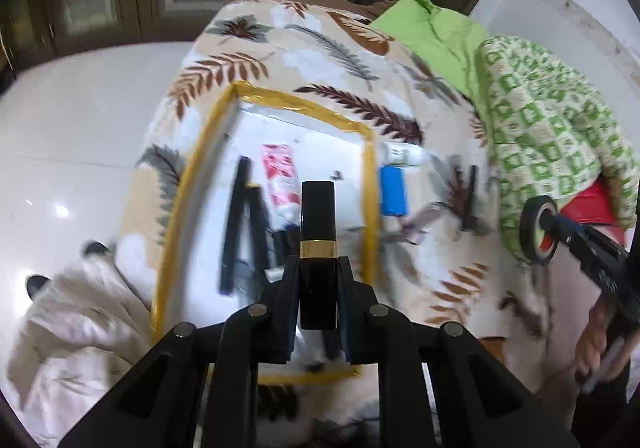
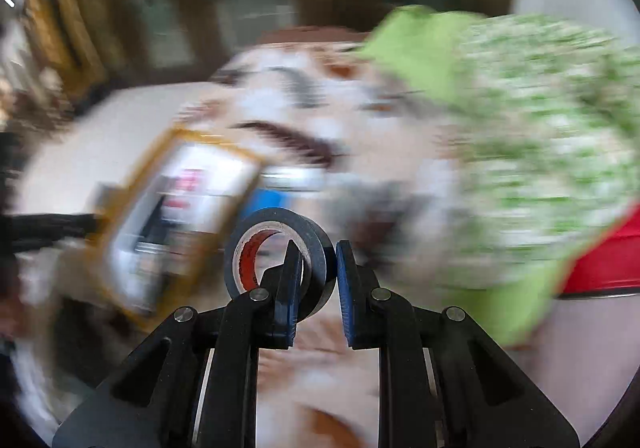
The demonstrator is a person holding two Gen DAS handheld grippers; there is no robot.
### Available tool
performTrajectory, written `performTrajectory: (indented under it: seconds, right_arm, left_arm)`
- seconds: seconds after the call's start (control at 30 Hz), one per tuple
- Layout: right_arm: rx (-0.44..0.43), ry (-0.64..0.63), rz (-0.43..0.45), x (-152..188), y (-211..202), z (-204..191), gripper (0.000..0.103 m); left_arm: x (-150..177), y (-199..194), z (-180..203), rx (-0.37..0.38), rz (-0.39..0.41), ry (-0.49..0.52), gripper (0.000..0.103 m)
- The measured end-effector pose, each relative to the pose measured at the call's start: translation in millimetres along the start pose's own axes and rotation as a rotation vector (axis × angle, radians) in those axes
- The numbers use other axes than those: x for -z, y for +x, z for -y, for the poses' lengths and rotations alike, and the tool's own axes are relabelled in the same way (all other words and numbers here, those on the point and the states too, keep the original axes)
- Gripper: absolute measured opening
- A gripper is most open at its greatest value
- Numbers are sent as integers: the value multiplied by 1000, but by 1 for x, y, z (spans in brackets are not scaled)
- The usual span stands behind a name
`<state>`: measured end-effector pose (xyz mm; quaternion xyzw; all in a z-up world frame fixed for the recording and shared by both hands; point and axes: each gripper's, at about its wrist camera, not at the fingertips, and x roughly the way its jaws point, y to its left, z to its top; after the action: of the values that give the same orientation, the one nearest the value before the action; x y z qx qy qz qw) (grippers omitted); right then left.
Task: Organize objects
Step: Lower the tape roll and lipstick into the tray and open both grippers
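My left gripper (image 1: 318, 268) is shut on a black lipstick tube with a gold band (image 1: 317, 216), held above a white tray with a yellow taped rim (image 1: 370, 184). In the tray lie black pens (image 1: 236, 224) and a red-and-white tube (image 1: 280, 178). My right gripper (image 2: 318, 256) is shut on the wall of a roll of black tape (image 2: 280, 248), one finger inside the ring; the left wrist view has that tape roll (image 1: 536, 228) at the right, above the bed. The right wrist view is blurred.
Beside the tray on the leaf-patterned blanket (image 1: 340, 48) lie a white tube (image 1: 402, 155), a blue block (image 1: 394, 190) and a dark pen (image 1: 470, 196). Green quilts (image 1: 552, 120) are heaped at the right, with a red thing (image 1: 592, 204) under them. White floor (image 1: 80, 128) lies left.
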<state>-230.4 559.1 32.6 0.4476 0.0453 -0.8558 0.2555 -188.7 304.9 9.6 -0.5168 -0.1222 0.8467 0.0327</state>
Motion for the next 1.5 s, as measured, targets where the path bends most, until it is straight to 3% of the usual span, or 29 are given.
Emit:
performTrajectory:
  seconds: [0.1, 0.2, 0.4, 0.6, 0.73, 0.93, 1.17, 1.3, 1.5]
  right_arm:
    - [-120, 30, -22, -3, 43, -43, 17]
    - [-179, 82, -73, -8, 93, -75, 17]
    - [-155, 132, -144, -28, 154, -106, 17]
    - [-124, 154, -151, -69, 192, -100, 17]
    - [-92, 173, -173, -78, 210, -94, 17]
    - [-67, 226, -183, -85, 226, -81, 17]
    - [-43, 217, -211, -84, 243, -85, 17]
    - [-57, 228, -229, -80, 248, -83, 17]
    - [-111, 235, -219, -80, 241, -78, 20]
  left_arm:
    - [-4, 14, -12, -9, -20, -3, 16]
    - [-10, 34, -23, -38, -67, -11, 16]
    - [-20, 69, -45, -45, -136, -34, 16]
    - [-26, 89, -48, -43, -142, -38, 16]
    - [-25, 95, -39, -41, -129, 3, 16]
    - [-31, 101, -51, 7, -136, -36, 16]
    - [-60, 122, -51, -14, -175, -4, 16]
    - [-66, 128, -53, -24, -156, -7, 16]
    - [-66, 128, -67, 73, -147, -86, 21]
